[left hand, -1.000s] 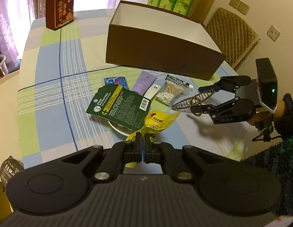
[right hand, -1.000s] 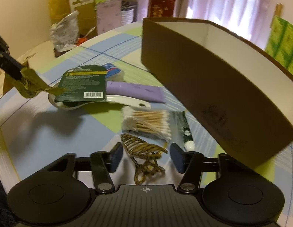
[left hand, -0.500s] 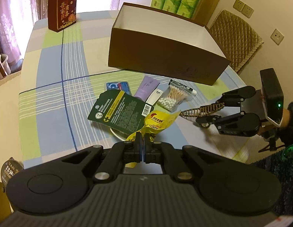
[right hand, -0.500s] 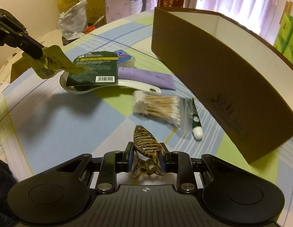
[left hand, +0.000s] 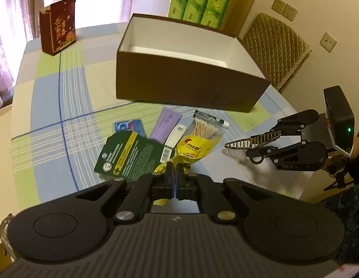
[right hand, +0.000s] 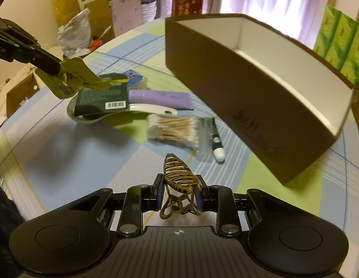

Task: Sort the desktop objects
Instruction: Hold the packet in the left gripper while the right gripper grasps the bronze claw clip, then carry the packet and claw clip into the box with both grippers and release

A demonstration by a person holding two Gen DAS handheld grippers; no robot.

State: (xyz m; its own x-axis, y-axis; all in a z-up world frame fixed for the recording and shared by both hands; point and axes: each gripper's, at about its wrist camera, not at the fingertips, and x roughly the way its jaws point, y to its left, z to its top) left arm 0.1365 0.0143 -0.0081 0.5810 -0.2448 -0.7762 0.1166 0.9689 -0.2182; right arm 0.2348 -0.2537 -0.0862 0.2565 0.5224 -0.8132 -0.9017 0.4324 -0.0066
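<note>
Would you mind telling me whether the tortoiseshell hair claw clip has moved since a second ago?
Yes. The tortoiseshell hair claw clip has left the checked tablecloth, rising in the right gripper, whose jaws have just closed on it, while the cotton swabs bag stays put.

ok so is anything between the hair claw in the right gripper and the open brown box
Nothing visible. The hair claw is clamped in the right gripper, and only bare tablecloth lies toward the brown box; the cotton swab bag sits off to the left.

Green tissue packs (left hand: 199,0) stacked behind the table (left hand: 47,106), a quilted chair back (left hand: 275,48), wall switches (left hand: 284,11) and pink curtains (left hand: 15,7).
</note>
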